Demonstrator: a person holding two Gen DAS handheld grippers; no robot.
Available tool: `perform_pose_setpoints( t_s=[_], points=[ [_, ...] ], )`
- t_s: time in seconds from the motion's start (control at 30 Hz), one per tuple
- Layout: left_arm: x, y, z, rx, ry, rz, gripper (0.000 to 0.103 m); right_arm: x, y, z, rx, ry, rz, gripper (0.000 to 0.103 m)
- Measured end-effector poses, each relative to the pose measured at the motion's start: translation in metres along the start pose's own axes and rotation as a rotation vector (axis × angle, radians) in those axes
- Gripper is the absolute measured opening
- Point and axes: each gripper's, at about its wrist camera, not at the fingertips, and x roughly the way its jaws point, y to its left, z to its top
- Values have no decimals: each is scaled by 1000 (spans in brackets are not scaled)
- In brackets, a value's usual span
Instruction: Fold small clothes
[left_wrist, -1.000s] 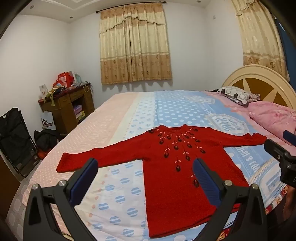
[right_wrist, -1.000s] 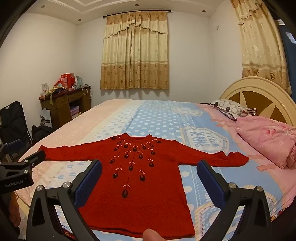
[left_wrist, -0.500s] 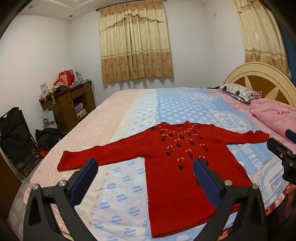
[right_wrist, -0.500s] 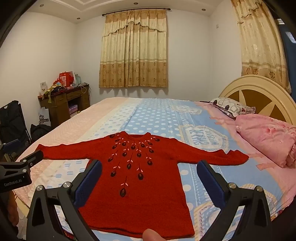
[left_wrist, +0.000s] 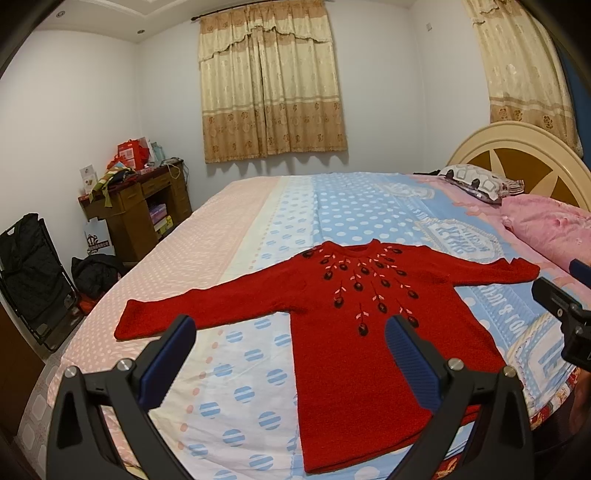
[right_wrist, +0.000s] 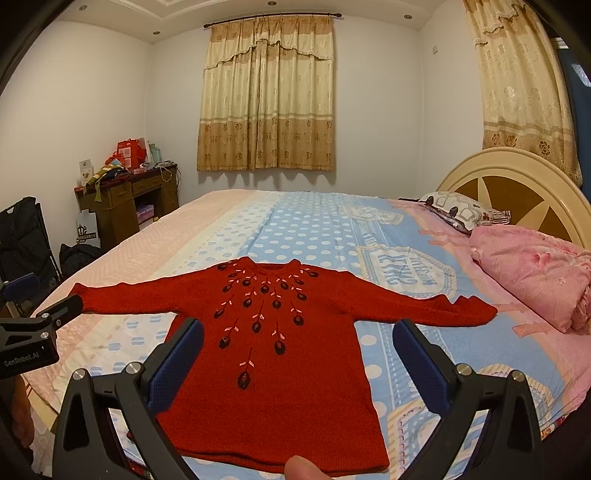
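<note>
A small red knit sweater (left_wrist: 354, 325) with dark and pink embroidery lies flat on the bed, front up, both sleeves spread out; it also shows in the right wrist view (right_wrist: 273, 365). My left gripper (left_wrist: 290, 332) is open and empty, held above the bed near the sweater's left side. My right gripper (right_wrist: 297, 336) is open and empty, held above the sweater's lower body. Each gripper shows at the edge of the other's view: the right one (left_wrist: 565, 314), the left one (right_wrist: 33, 332).
The bed (left_wrist: 369, 206) has a pink and blue dotted sheet. A pink quilt (right_wrist: 532, 269) and a patterned pillow (right_wrist: 461, 210) lie at the headboard (right_wrist: 517, 177) on the right. A wooden desk (left_wrist: 136, 210) and black bags stand left of the bed.
Both grippers have drawn back and risen a little, so the sweater sits slightly farther and higher in both views. Both jaws stay open. The sweater has not moved.
</note>
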Motion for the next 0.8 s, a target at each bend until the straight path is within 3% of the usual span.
perform_pose_setpoints(
  t_s=[0.8],
  points=[
    [3,5,-1,-1,-1,4,103,1,1,2,-3,6,-2,102]
  ],
)
